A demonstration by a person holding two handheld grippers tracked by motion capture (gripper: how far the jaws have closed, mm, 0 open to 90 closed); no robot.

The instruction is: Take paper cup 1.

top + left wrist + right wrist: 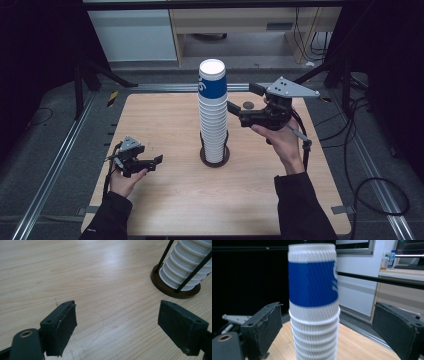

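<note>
Blue-banded top cup (212, 80) sits at the head of a tall stack of white ribbed cups (213, 131), and the stack stands in a dark round holder (215, 159) with thin black rods, near the middle of the wooden table (165, 200).

Right gripper (233, 107): raised beside the stack on its right, a little below the blue band, jaws spread wide, nothing held. In the right gripper view the top cup (313, 282) stands between the two pads (265, 327), apart from both.

Left gripper (157, 161): low over the table, well to the left of the stack, released and empty. In the left gripper view its pads (63, 325) frame bare wood, with the holder base (172, 291) farther off.

Step in hand, as judged: take the top cup off the stack with the right gripper.

Notes for doing it well:
- Raise the gripper so the pads meet the blue band, not the rims of the cups under it.
- Centre the cup between the pads before closing; an off-centre pinch would push the stack sideways against the rods.
- Squeeze lightly; paper walls will dent.
- Lift straight up along the stack axis. If the cup below follows, the left gripper could steady the lower stack.
</note>
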